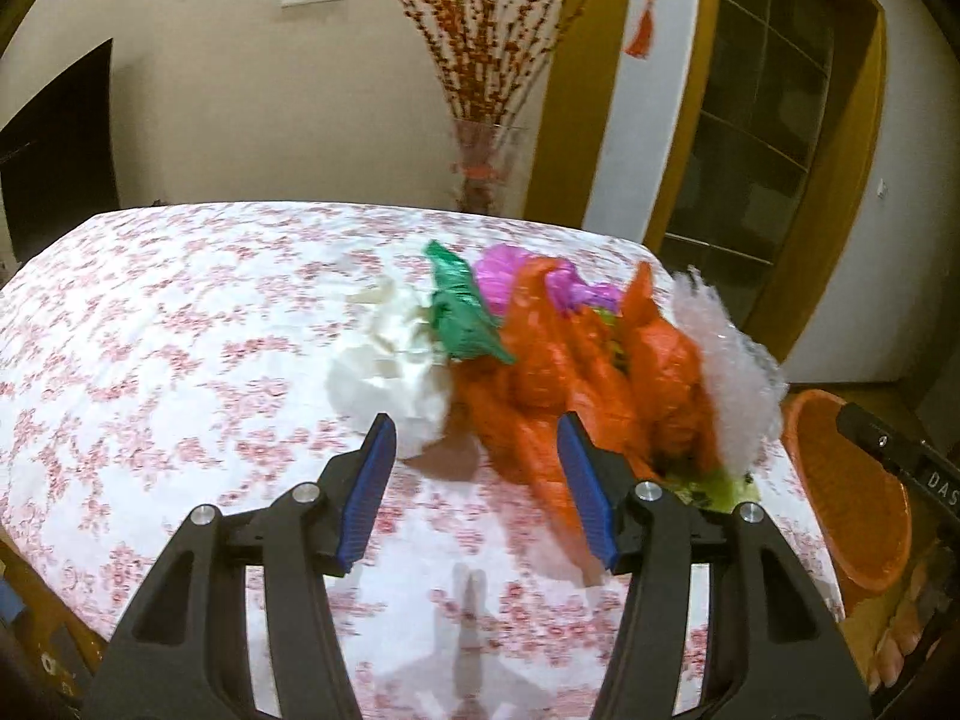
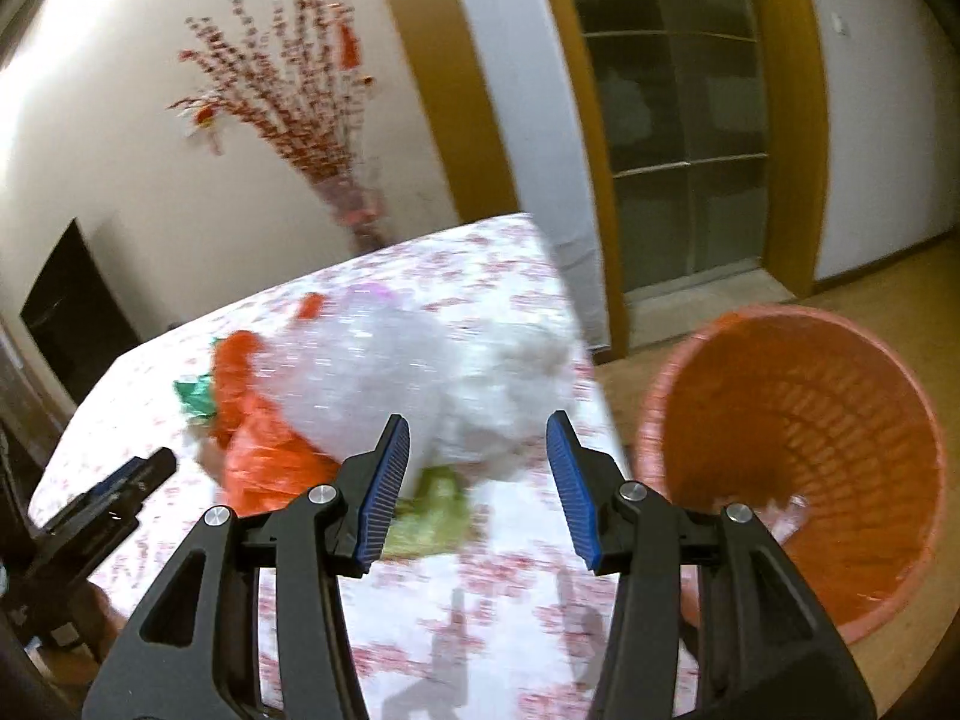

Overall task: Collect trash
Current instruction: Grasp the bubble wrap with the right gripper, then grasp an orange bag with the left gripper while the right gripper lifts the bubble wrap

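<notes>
Both my left fingers and right fingers gape empty over the crumpled plastic trash heap mid-frame; orange mesh wastebasket waits lower right.

left gripper: black angular plastic fingers with triangular cut-outs
left pads: bright blue, ribbed, long and flat
left screws: round silver heads, two per finger
right gripper: same black frame, blue ribbed pads, silver screws
marking: white letters "DAS" on the right gripper's black body, seen at the edge of the left wrist view
</notes>
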Motion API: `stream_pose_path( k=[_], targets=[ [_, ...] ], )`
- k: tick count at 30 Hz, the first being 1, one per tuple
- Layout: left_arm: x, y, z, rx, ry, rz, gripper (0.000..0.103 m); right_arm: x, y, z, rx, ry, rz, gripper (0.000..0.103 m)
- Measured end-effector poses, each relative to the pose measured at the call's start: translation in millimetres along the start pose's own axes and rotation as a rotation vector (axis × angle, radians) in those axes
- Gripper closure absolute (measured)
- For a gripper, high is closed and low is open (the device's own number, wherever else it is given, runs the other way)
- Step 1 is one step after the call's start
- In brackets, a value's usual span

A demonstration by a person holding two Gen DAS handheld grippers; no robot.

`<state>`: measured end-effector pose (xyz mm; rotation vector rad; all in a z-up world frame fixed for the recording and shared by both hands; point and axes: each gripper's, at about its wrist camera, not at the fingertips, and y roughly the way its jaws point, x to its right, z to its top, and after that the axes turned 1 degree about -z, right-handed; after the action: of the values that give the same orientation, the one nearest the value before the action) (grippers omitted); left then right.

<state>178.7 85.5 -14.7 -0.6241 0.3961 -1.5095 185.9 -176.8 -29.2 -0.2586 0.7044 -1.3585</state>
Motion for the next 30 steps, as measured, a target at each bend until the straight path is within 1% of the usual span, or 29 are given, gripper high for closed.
stream_pose_path(
  k=[2,6,9,13,15,16,17,18,19,23,30],
  targets=[
    [-5.2,0.0,0.1,0.000,-0.010,0.006,0.047,-16.0,3.5,1.8,-0.006,-0.026,0.036,0.055],
    [-14.1,0.9,-0.2,-0.002,-0.022,0.016,0.047,-40.9,16.0,1.9,-0.024,-0.077,0.062,0.055],
    [-20.2,-1.8,-5.1,-0.004,-0.027,0.018,0.047,-52.7,28.1,-0.5,-0.048,-0.092,0.061,0.055],
    [-22.6,-3.2,-8.9,-0.014,-0.032,0.013,0.047,-55.3,38.1,-3.9,-0.063,-0.110,0.023,0.056],
    [-21.5,-1.7,-11.0,-0.021,-0.036,0.009,0.047,-53.1,43.7,-4.6,-0.076,-0.102,0.014,0.064],
    [-21.6,-0.6,-11.5,-0.025,-0.036,0.005,0.047,-52.2,46.1,-5.3,-0.085,-0.101,0.008,0.075],
    [-21.0,0.6,-12.4,-0.029,-0.036,0.000,0.047,-51.3,48.1,-6.2,-0.091,-0.102,0.007,0.083],
    [-20.9,2.2,-13.0,-0.034,-0.037,-0.005,0.047,-50.7,49.9,-6.7,-0.097,-0.104,0.006,0.087],
    [-19.7,4.3,-13.3,-0.040,-0.037,-0.012,0.047,-50.3,50.4,-7.2,-0.097,-0.107,0.004,0.096],
    [-13.7,8.1,-15.6,-0.052,-0.033,-0.035,0.047,-50.3,43.5,-6.1,-0.072,-0.104,0.030,0.100],
    [-2.8,14.3,-17.6,-0.067,-0.023,-0.066,0.048,-54.4,15.3,5.9,0.014,-0.098,0.096,0.101]
  ],
)
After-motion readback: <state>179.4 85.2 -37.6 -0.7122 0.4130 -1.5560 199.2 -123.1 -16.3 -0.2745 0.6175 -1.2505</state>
